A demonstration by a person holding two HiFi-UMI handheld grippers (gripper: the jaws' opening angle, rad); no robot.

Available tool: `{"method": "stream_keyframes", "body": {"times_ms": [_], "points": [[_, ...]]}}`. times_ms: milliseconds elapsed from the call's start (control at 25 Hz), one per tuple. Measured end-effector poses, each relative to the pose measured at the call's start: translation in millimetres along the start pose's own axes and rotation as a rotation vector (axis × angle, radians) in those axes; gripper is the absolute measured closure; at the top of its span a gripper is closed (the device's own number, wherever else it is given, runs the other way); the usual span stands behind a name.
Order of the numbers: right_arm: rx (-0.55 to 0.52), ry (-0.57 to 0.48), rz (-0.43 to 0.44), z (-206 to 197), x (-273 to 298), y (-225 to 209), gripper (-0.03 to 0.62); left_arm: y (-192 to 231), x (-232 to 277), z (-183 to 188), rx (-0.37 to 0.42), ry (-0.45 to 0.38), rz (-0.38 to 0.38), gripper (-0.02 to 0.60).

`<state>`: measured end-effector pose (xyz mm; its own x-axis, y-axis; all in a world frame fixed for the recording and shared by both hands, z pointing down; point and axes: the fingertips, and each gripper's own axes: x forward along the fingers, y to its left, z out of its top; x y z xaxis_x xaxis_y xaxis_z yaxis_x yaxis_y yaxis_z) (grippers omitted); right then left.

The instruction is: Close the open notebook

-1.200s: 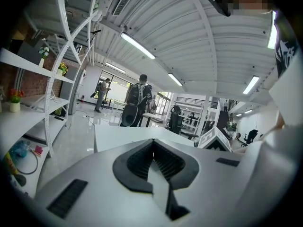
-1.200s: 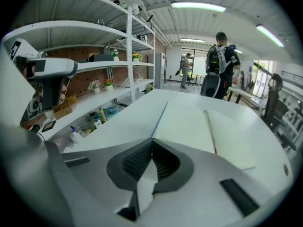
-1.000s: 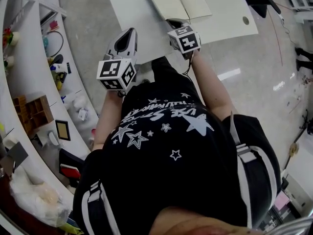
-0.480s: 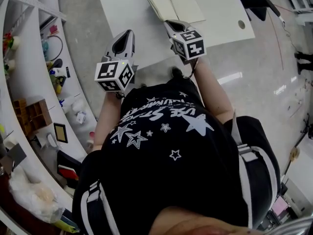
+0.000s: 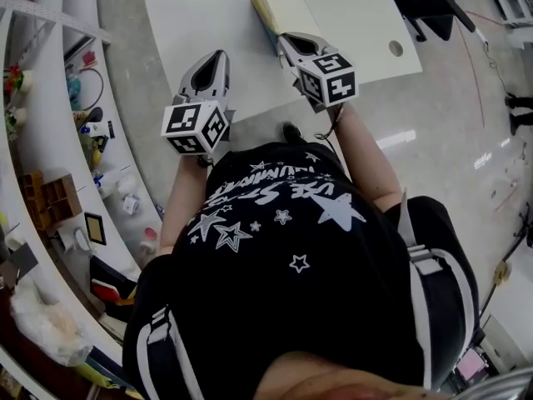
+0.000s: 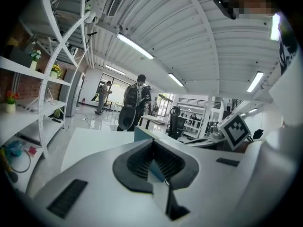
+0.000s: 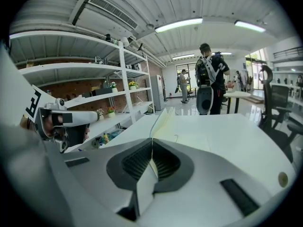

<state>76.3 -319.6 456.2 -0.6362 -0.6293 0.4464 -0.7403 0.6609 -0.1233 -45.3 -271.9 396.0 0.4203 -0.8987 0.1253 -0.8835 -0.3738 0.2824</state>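
**A:** Where is the notebook?

**B:** On the white table, close to its front edge. The table top is flat and smooth. It has a small round hole near one corner.

**A:** Is the book lying flat?

**B:** Only half of it. The right side lies flat with its pale, creamy pages up. The left side stands up on edge, thin like a card. Its cover looks blue on the outside.

**A:** What are the right tongs doing?

**B:** They are pinched tight on the standing side of the notebook, at its near edge. In the right gripper view the thin cream sheet runs right into the crack between the two jaws. The pads are dark with little ridges.

**A:** And the left tongs?

**B:** Closed too, tips together in a point, with nothing in them. They are near the table's front edge, left of the notebook and not touching it. Their shell is smooth and light grey.
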Motion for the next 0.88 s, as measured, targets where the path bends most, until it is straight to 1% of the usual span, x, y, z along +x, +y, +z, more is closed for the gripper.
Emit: {"method": "stream_keyframes", "body": {"times_ms": [200,320,480,680,760,880], "points": [[0.024,0.009,-0.011,-13.0,-13.4,-46.4,0.583,-27.8,24.8,-3.4,0.023,0.008,0.007,0.570],[0.066,0.025,-0.017,-25.6,-18.8,-75.2,0.583,-41.0,37.1,-6.0,0.032,0.015,0.023,0.569],[0.109,0.052,-0.010,-44.0,-21.4,-103.3,0.582,-56.2,49.1,-10.1,0.036,0.022,0.050,0.571],[0.166,0.099,-0.007,-72.2,-16.5,-133.6,0.582,-70.6,57.7,-19.0,0.024,0.024,0.092,0.570],[0.195,0.130,0.000,-89.2,-11.7,-144.6,0.582,-75.3,59.4,-24.4,0.019,0.030,0.114,0.570],[0.180,0.185,0.004,-107.2,-5.4,-154.8,0.582,-80.9,60.8,-32.4,0.010,0.036,0.145,0.571]]}}
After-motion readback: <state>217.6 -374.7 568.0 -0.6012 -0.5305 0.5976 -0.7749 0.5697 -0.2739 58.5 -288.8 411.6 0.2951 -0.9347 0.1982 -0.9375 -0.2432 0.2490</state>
